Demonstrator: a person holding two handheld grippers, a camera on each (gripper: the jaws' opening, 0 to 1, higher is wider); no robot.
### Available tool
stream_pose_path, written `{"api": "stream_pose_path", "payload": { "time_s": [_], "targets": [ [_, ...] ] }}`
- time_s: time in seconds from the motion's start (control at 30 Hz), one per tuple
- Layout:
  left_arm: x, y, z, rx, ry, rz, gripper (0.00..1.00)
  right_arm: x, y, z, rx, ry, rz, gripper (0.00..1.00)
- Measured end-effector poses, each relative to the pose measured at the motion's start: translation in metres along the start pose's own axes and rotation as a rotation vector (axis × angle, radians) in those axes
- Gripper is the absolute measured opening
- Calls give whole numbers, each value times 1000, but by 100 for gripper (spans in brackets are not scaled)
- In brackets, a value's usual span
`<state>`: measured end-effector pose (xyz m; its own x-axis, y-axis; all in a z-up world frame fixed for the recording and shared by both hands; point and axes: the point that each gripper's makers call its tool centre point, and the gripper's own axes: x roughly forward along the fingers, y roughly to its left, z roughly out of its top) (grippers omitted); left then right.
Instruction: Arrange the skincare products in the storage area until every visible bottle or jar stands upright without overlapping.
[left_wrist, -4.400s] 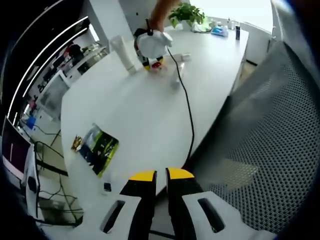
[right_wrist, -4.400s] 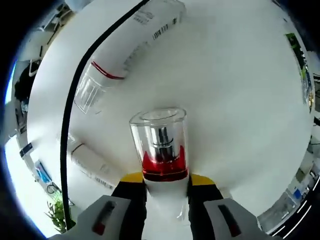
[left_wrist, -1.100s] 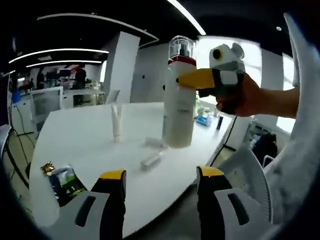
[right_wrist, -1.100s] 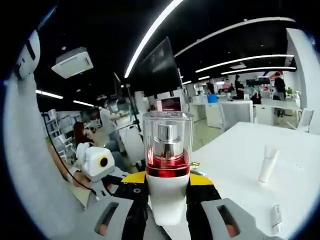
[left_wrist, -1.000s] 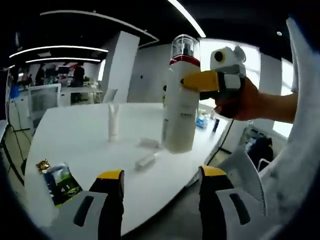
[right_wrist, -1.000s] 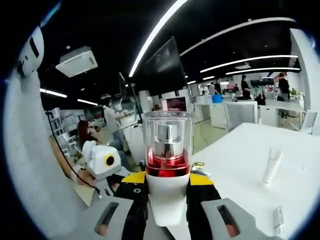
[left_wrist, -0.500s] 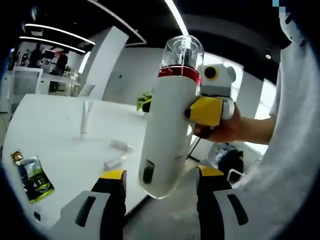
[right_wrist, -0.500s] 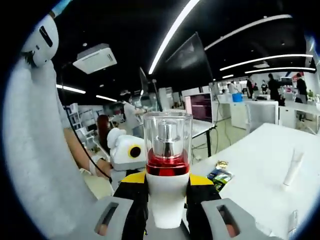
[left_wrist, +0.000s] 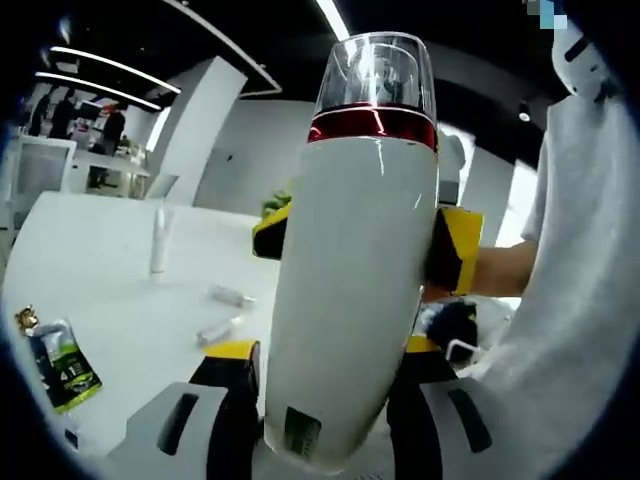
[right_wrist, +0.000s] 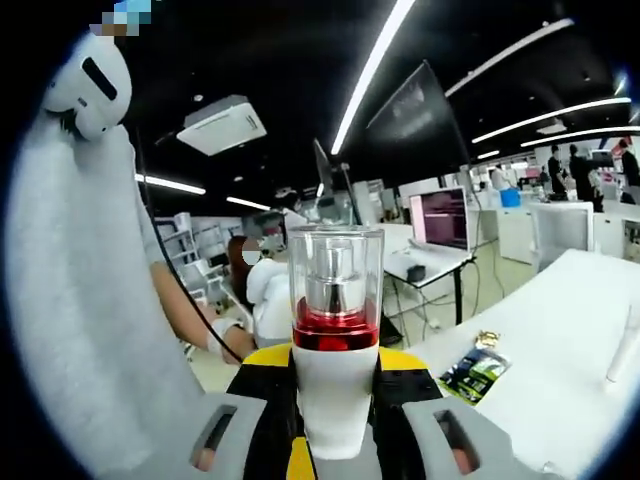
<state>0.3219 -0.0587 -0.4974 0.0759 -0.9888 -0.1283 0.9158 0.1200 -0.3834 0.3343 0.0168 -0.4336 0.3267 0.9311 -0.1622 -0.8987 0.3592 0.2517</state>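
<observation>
**White pump bottle held in the air between my two tools**

White plastic is what my right tool (right_wrist: 335, 385) grips: its yellow-tipped jaws are closed on the body of the pump bottle (right_wrist: 334, 345), just under the red band and the clear cap. I hold it there, I think, so that the bottle stays upright while I carry it, well above the worktop (right_wrist: 560, 380).

In the left gripper view the same bottle (left_wrist: 350, 270) stands very near, its lower end between the spread jaws of my left tool (left_wrist: 320, 365). I cannot tell if they touch it; they look parted, perhaps ready to take the bottom.

Further out on the worktop (left_wrist: 100, 290), a white tube (left_wrist: 159, 240) stands upright, two small items (left_wrist: 222, 312) lie flat, and a green packet (left_wrist: 67, 365) lies near the edge. The lying ones still need to be stood up.
</observation>
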Motion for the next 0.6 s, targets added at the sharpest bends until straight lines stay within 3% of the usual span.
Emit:
{"api": "stream_pose_path", "payload": {
  "time_s": [0.43,0.6],
  "targets": [
    [-1,-13,-13,96,72,-63,39,5,9,-2,47,-53,44,22],
    [-1,-13,-19,76,104,-63,40,3,7,-5,78,-71,35,22]
  ]
}}
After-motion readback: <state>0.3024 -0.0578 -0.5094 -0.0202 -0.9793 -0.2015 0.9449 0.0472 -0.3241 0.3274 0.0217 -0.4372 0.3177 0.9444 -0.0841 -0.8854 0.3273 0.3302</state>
